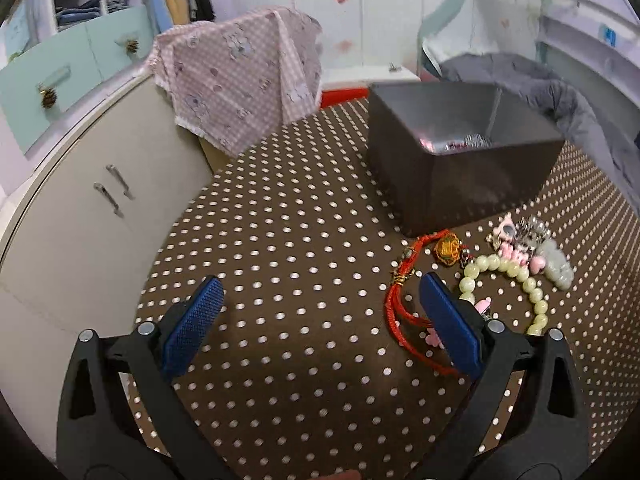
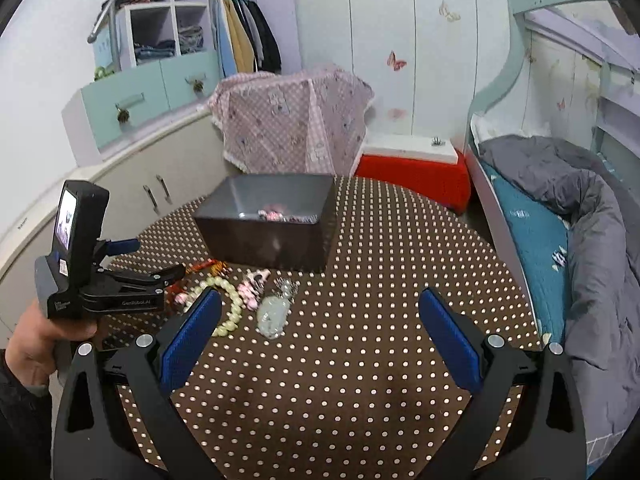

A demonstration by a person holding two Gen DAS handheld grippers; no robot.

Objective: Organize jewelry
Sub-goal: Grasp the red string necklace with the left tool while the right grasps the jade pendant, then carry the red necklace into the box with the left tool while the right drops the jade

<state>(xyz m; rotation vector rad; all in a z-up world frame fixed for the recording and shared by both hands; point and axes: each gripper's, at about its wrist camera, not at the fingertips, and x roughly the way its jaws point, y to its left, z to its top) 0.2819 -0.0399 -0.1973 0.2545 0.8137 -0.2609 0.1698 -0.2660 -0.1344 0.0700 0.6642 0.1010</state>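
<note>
Left hand-held gripper (image 1: 320, 312) hangs wide open and empty beside the red cord bracelet (image 1: 404, 300), likely lining up a pick. Right hand-held gripper (image 2: 320, 328) waits, open, empty. Loose jewelry lies on the tabletop (image 1: 300, 240) before the grey box (image 1: 460, 168), its likely home.

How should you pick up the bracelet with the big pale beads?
Probably pinch one stretch of the pale bead bracelet across its curved strand, coming down from above. It lies flat in an open loop on the dotted tablecloth, so the bare cloth inside gives one pad room. The far side nearly touches the pink charms.
</note>
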